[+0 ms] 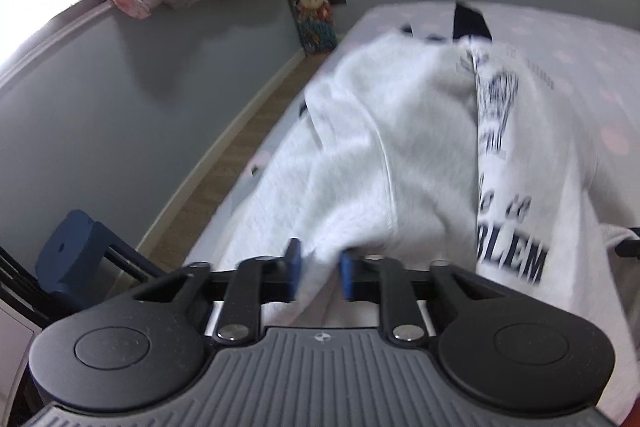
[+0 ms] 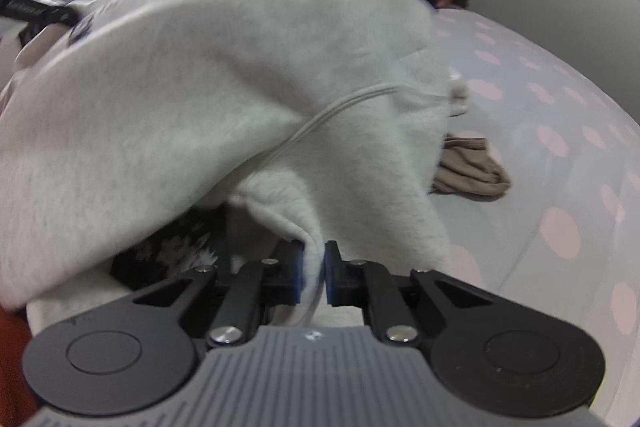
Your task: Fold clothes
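Sweatshirt (image 1: pixel 400 131), pale grey, dark print: draped over spotted bed (image 2: pixel 560 155). Left tongs (image 1: pixel 319 273) pinch one edge; right tongs (image 2: pixel 313 273) pinch a hem fold. Beige garment (image 2: pixel 468 169) lies beside it.

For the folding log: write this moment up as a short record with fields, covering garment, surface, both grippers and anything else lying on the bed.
garment: light grey sweatshirt with dark lettering, partly lifted and bunched
surface: bed sheet, pale with pink dots
left gripper: jaws shut on a sweatshirt edge
right gripper: jaws shut on a sweatshirt edge
other item: small tan garment on the sheet, beside the sweatshirt
fold: not yet made
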The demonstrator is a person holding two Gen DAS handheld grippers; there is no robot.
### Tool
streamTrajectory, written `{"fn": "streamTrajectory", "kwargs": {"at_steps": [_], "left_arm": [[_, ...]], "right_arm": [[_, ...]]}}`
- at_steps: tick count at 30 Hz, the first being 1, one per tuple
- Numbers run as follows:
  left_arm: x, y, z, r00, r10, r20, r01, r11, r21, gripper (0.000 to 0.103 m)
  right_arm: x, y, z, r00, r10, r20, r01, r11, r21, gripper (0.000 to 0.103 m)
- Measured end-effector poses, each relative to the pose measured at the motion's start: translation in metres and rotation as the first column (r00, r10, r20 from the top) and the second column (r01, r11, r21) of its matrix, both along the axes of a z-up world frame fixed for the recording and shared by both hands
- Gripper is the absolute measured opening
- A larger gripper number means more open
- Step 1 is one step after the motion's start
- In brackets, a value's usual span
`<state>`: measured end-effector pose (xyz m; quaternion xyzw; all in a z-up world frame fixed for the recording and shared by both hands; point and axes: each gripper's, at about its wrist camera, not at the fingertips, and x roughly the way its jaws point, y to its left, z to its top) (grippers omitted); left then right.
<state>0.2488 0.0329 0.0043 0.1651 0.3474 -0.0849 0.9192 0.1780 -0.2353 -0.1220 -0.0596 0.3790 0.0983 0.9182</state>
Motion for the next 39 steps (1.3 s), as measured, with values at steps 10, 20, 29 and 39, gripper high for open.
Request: {"fn": "streamTrajectory", "kwargs": {"at_steps": [10,20,29,39], "left_arm": [[-0.020,-0.006,0.064,0.991,0.032,0.132,-0.016,0.992,-0.125,0.004],[-0.054,-0.044,0.136,0.961,0.012,0.277,0.050,0.975,-0.217,0.003],[-0.075,-0.110,0.163,0.946,-0.123,0.299,0.210,0.937,-0.278,0.003],[-0.090,-0.165,0.073,0.935,-0.353,-0.029,0.345,0.927,-0.149,0.003]], "right_arm": [[-0.045,-0.088,0.079,0.929,-0.262,0.262,0.258,0.965,0.050,0.010],[-0.130,-0.184,0.167,0.753,-0.459,0.472,0.464,0.878,0.115,0.009],[-0.252,-0.297,0.212,0.547,-0.661,0.513,0.692,0.702,0.168,0.009],[-0.378,-0.332,0.133,0.551,-0.772,0.316,0.788,0.606,0.107,0.010]]}}
